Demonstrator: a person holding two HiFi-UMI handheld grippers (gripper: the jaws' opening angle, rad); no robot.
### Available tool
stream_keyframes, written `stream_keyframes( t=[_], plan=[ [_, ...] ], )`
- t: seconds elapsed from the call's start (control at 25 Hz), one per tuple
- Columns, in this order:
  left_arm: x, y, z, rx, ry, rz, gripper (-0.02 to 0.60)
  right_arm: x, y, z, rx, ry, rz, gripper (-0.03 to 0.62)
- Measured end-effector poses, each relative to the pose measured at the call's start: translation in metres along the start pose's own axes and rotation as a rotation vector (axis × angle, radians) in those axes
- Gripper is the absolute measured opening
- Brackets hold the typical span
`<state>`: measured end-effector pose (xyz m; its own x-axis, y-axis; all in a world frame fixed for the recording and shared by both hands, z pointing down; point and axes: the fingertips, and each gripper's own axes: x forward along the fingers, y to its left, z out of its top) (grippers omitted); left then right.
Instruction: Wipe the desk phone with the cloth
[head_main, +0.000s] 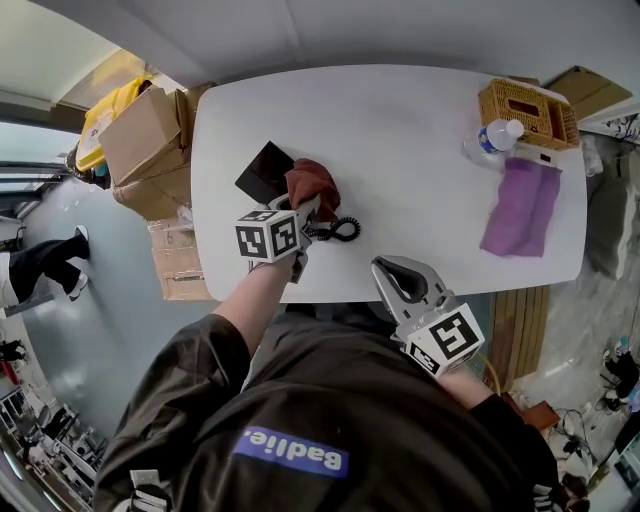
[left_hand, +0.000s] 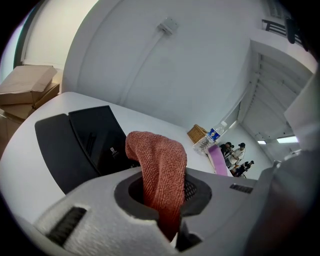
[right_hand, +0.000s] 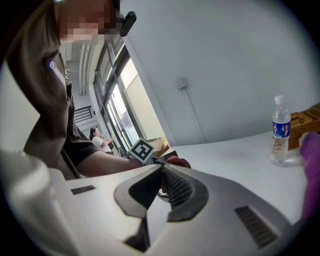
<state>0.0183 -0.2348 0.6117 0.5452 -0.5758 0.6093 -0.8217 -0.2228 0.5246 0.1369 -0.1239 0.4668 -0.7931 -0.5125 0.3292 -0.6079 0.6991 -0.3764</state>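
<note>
The black desk phone (head_main: 263, 170) lies near the left end of the white table (head_main: 420, 150), and its coiled cord (head_main: 341, 231) trails toward the front edge. A rust-red cloth (head_main: 312, 184) is bunched on the phone's right side. My left gripper (head_main: 306, 208) is shut on the cloth. In the left gripper view the cloth (left_hand: 159, 170) hangs up out of the closed jaws of that gripper (left_hand: 165, 186), with the phone (left_hand: 85, 145) just behind. My right gripper (head_main: 386, 266) hovers at the table's front edge, off the phone. In its own view that gripper (right_hand: 162, 172) is shut on nothing.
A purple cloth (head_main: 522, 208), a water bottle (head_main: 497, 137) and a wicker basket (head_main: 527, 112) sit at the table's right end. Cardboard boxes (head_main: 145, 140) are stacked off the table's left end. The bottle (right_hand: 281, 131) also shows in the right gripper view.
</note>
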Motion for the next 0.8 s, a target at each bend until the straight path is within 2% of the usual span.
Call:
stream_keyframes(
  t=[0.4, 0.56, 0.8],
  plan=[
    [0.008, -0.027, -0.047, 0.031, 0.091, -0.035, 0.054, -0.009, -0.001, -0.01, 0.015, -0.001, 0.013, 0.035],
    [-0.006, -0.04, -0.056, 0.038, 0.087, -0.054, 0.054, -0.009, 0.012, -0.007, 0.001, -0.007, 0.032, 0.035],
    [-0.043, -0.058, -0.049, 0.059, 0.037, -0.103, 0.054, -0.005, 0.04, 0.003, -0.034, -0.024, 0.033, 0.036]
  ],
)
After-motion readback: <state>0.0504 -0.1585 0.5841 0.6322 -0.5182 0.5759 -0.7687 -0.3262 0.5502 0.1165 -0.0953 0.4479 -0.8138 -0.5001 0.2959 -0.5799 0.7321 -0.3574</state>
